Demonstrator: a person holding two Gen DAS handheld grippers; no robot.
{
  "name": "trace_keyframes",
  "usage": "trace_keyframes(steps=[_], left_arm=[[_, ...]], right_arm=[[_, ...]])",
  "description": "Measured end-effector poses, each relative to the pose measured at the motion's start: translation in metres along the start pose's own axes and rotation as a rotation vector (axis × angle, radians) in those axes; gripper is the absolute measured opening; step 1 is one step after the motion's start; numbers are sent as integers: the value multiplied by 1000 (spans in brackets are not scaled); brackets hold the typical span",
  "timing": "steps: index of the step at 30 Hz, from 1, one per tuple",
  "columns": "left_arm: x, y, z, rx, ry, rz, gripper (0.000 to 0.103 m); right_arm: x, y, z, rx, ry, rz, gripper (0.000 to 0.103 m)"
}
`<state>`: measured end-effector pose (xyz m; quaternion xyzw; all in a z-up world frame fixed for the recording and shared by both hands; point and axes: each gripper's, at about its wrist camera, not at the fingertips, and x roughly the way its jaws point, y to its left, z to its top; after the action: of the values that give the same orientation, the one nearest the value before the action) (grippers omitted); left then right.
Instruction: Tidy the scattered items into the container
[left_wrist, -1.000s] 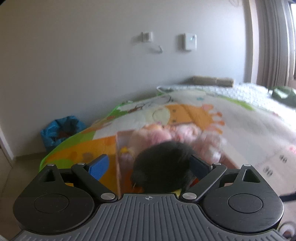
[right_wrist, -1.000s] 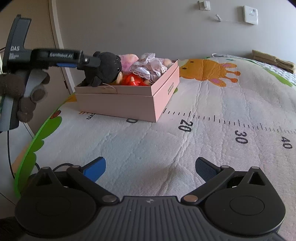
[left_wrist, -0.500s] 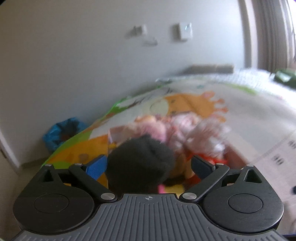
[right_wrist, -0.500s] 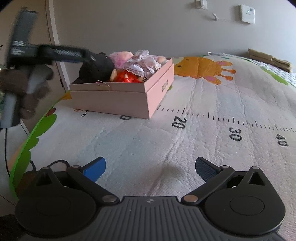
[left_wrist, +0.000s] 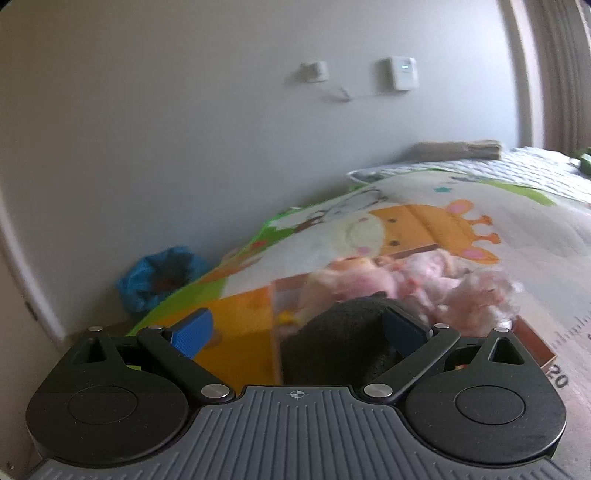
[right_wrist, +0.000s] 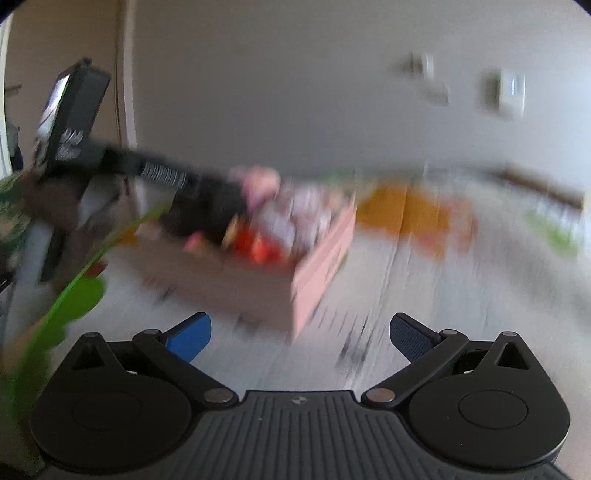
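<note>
The left tool (left_wrist: 299, 330) stands wide over the box (right_wrist: 314, 254), empty, its right finger against the black toy (left_wrist: 340, 343) lying in the box's near-left corner. The right tool (right_wrist: 301, 334), wide and empty, hovers above the mat (right_wrist: 424, 295) before the box.

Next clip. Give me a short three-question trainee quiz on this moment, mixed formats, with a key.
1. True or false: the right gripper holds a toy.
2. Multiple choice: the black plush toy is (A) lying alone on the play mat, (B) at the near end of the pink box, by the left gripper, (C) in the blue bag.
3. Fill in: the left gripper's fingers are spread ____.

Key: 1 false; 2 B; 3 open
</note>
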<state>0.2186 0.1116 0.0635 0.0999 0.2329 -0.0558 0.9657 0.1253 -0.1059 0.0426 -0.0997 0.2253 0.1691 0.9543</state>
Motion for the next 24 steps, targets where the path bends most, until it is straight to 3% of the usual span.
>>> trace_keyframes(steps=[5,7,9,11,13,17,20,24], left_arm=[[-37,11,-11,-100,-32,-58,100],[-56,23,-24,-175,-18,-92,100],[-68,32,-36,-222,11,-86,100],[-75,39,-49,-260,45,-69,101],[-78,44,-60,-293,77,-63,101],[-77,50,-75,-346,117,-75,101],[-72,49,-79,-360,140,-98,101],[-67,43,-83,-346,148,-135,101]], right_arm=[[52,-16,38,-34,5,-87,103],[82,-21,49,-26,50,-108,103],[114,-17,56,-44,138,-94,103],[132,-2,61,-81,170,-60,103],[135,18,66,-161,162,-16,103],[147,27,69,-305,171,-72,103],[154,5,72,-255,220,-105,103],[121,-5,75,-211,198,60,103]])
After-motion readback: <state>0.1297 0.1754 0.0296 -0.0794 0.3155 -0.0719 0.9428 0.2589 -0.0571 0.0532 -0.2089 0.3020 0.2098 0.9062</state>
